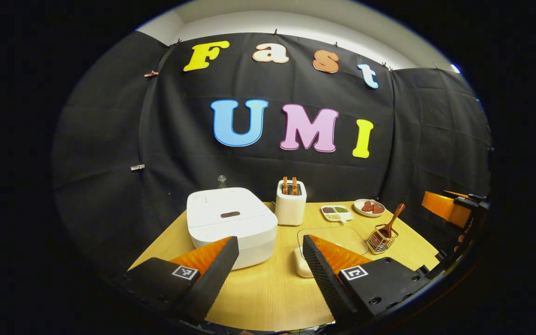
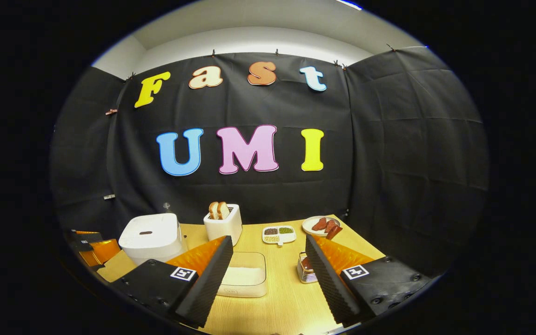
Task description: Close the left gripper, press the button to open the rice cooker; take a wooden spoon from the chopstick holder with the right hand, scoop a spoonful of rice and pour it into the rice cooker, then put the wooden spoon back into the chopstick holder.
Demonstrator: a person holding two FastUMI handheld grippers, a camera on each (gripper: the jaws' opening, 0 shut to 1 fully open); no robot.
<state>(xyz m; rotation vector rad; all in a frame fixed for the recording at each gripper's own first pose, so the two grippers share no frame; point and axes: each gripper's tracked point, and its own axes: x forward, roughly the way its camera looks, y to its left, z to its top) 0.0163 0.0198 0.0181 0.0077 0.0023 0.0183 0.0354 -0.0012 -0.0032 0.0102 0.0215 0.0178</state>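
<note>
The white rice cooker point(image 1: 231, 228) stands at the table's back left with its lid down and a dark oval button point(image 1: 230, 214) on top. My left gripper point(image 1: 270, 242) hovers open in front of it, nothing between its fingers. A wooden spoon point(image 1: 392, 219) leans in the wire chopstick holder point(image 1: 381, 239) at the right. A clear box of rice point(image 2: 245, 274) lies ahead of my right gripper point(image 2: 269, 242), which is open and empty. The chopstick holder point(image 2: 304, 270) is partly hidden behind its right finger. The rice cooker point(image 2: 149, 237) sits to the left.
A white toaster point(image 1: 291, 204) with bread slices stands behind the rice box. A small divided dish of grains point(image 1: 337, 212) and a plate of red pieces point(image 1: 369, 207) lie at the back right. The right gripper point(image 1: 449, 207) shows at the far right edge.
</note>
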